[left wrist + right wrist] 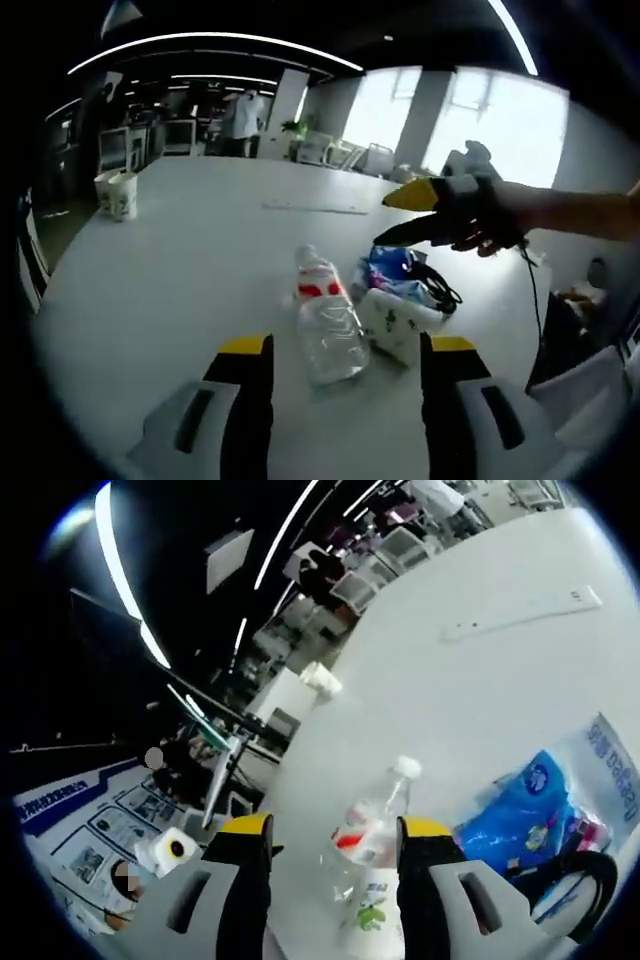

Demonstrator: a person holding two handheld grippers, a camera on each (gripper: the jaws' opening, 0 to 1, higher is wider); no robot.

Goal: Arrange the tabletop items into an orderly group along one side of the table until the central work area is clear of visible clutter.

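Left gripper view
- My left gripper (345,375): both yellow-tipped jaws rise from the bottom, spread wide apart, nothing between them; it hangs above the white table (180,270).
- Clear plastic bottle (328,322): lies on its side just ahead of the jaws, in line with the gap, red label and white cap at the far end.
- White patterned pack (398,320): just ahead of my right-hand jaw, touching the bottle's side.
- Blue packet (392,268): beyond the white pack, in the same heap.
- Black cable (440,290): looped against the far-right side of the heap.
- My right gripper (415,212): comes in from the right, held in my hand (480,215), above the heap; one yellow-tipped jaw over one dark jaw, a gap between them, nothing held.
- Two paper cups (116,194): far ahead to the left, near the table edge, well apart from the heap.
- Long white strip (316,207): flat on the table, far ahead beyond the heap.
- A person stands in the background past the far end of the table.

Right gripper view
- My right gripper (335,870): jaws parted, raised over the table, clasping nothing.
- Bottle (372,865): seen through the gap between my jaws, cap pointing away; I cannot tell whether either jaw touches it.
- Blue packet (520,815): just right of my right-hand jaw.
- Black cable (585,880): curves at the lower right, beside the packet.
- Long white strip (525,613): far ahead to the right.
- Paper cups (322,680): far ahead at the table edge.
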